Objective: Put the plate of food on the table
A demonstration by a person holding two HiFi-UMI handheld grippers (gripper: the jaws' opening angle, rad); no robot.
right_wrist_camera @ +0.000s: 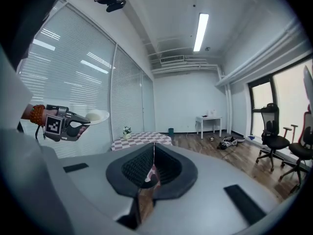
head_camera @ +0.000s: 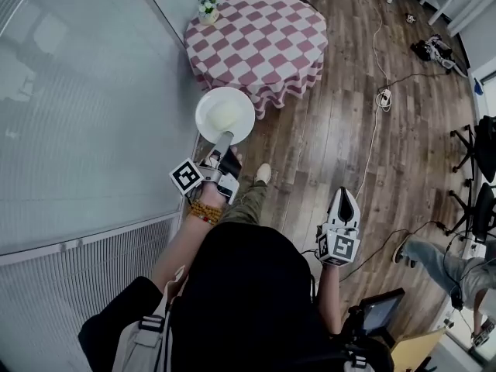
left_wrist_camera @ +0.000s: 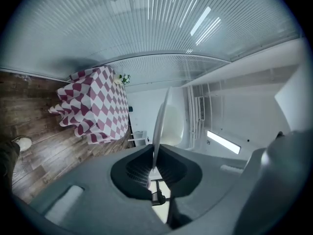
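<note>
A white plate (head_camera: 225,115) with pale food on it hangs in the air, held by its near rim in my left gripper (head_camera: 222,146), which is shut on it. In the left gripper view the plate (left_wrist_camera: 161,119) stands edge-on between the jaws. The table (head_camera: 263,33) with a red-and-white checked cloth stands ahead of the plate, a short way off. It also shows as the table (left_wrist_camera: 95,104) and the table (right_wrist_camera: 141,139). My right gripper (head_camera: 346,200) hangs at my right side over the floor, shut and empty. From the right gripper view the left gripper (right_wrist_camera: 85,125) and plate (right_wrist_camera: 97,116) are at the left.
A small vase of flowers (head_camera: 208,8) sits at the table's far left corner. A glass wall with blinds (head_camera: 85,107) runs along the left. Cables (head_camera: 377,91) cross the wooden floor; office chairs (head_camera: 479,177) stand at the right, and a person's legs (head_camera: 442,266) show lower right.
</note>
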